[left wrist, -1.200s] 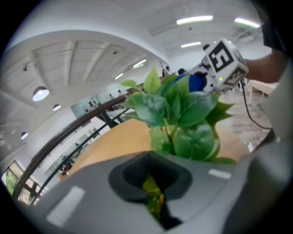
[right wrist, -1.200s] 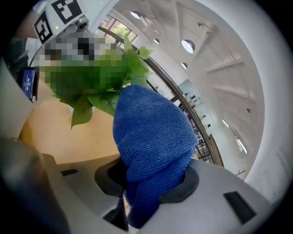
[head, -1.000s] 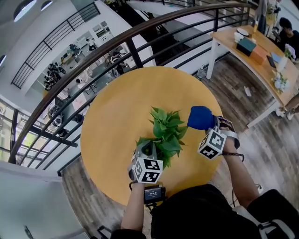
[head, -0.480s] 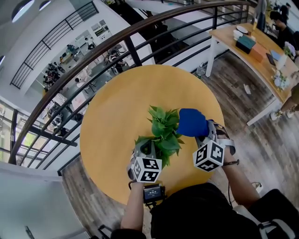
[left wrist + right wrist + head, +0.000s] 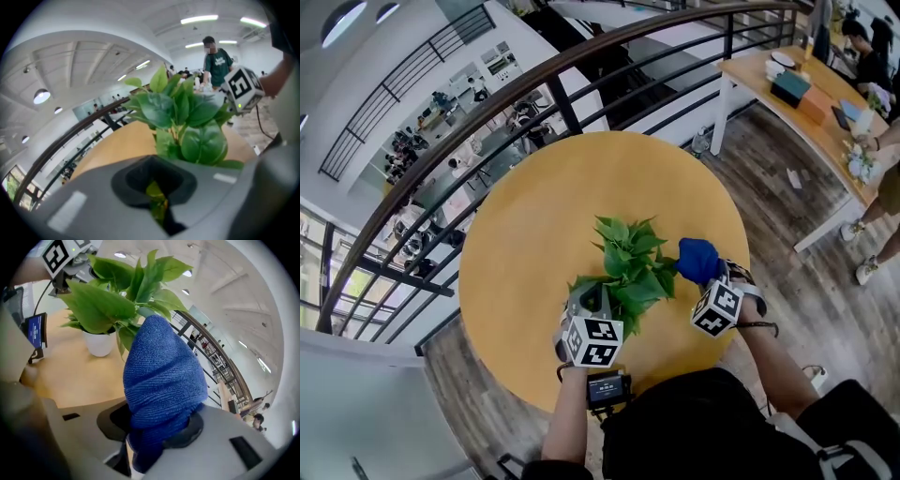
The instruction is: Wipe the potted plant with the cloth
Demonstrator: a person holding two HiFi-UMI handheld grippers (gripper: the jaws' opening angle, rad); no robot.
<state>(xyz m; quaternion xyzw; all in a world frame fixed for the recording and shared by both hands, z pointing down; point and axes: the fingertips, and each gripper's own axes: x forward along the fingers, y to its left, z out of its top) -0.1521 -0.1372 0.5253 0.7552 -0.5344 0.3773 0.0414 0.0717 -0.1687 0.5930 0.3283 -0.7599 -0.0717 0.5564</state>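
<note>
right tool, moved: dipped toward the wearer since a second ago, its blue cloth now at 3 o'clock of the potted plant, right at the outer foliage. jaws clenched on the bunched cloth. left tool: at the plant's 7 o'clock, unmoved, pinched tight on a yellow-green leaf. plant: white pot, upright, near the middle of the round worktop.
</note>
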